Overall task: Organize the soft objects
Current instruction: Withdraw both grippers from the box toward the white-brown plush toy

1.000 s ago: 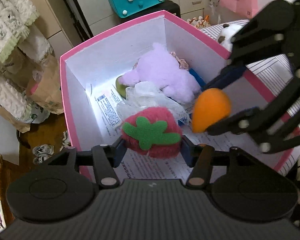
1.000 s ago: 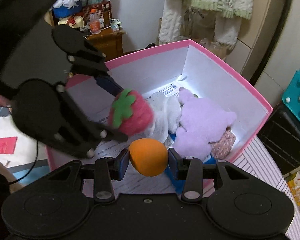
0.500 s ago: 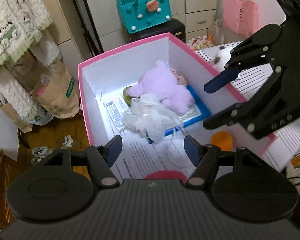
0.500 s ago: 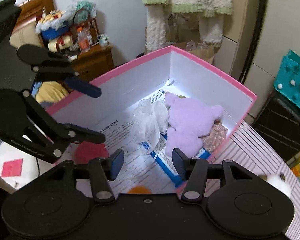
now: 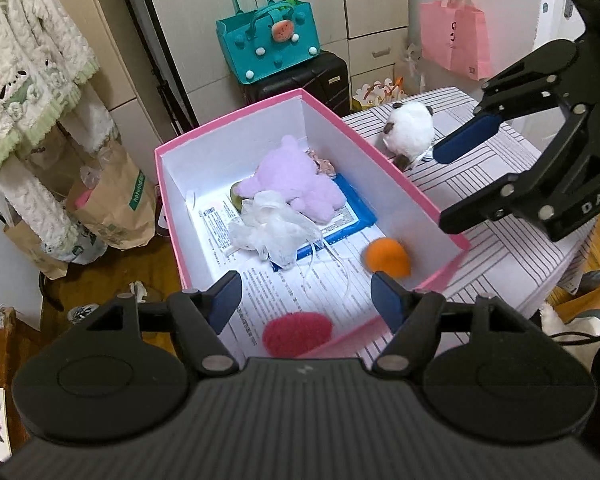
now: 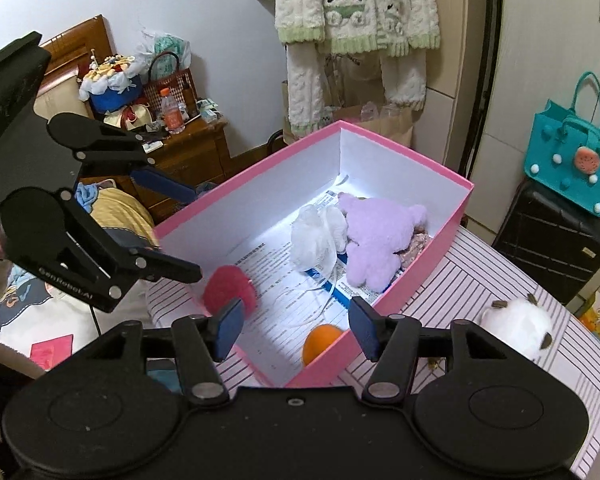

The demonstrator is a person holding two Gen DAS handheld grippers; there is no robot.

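Observation:
A pink box (image 5: 380, 152) with white walls stands on a striped surface. On its papered floor lie a red strawberry plush (image 5: 298, 334) near the front and an orange plush (image 5: 386, 258) by the right wall. Behind them are a purple plush (image 5: 292, 188) and a white mesh bundle (image 5: 272, 232). My left gripper (image 5: 306, 296) hovers above the box's near end, its jaws opening with nothing between them. My right gripper (image 6: 296, 326) hangs over the orange plush (image 6: 322, 342), jaws also opening and empty. A white plush with brown ears (image 6: 518, 326) lies outside the box.
A teal bag (image 5: 268, 40) sits on a black suitcase (image 5: 300, 80) behind the box. A pink bag (image 5: 454, 36) hangs at the right. Paper bags (image 5: 112, 208) and hanging fleece clothes (image 5: 32, 80) stand to the left. A cluttered wooden cabinet (image 6: 188, 152) is beyond.
A second ago the left gripper held the strawberry and the right held the orange plush over the box. Both let go, the toys dropped to the box floor, and both grippers rose and drew back.

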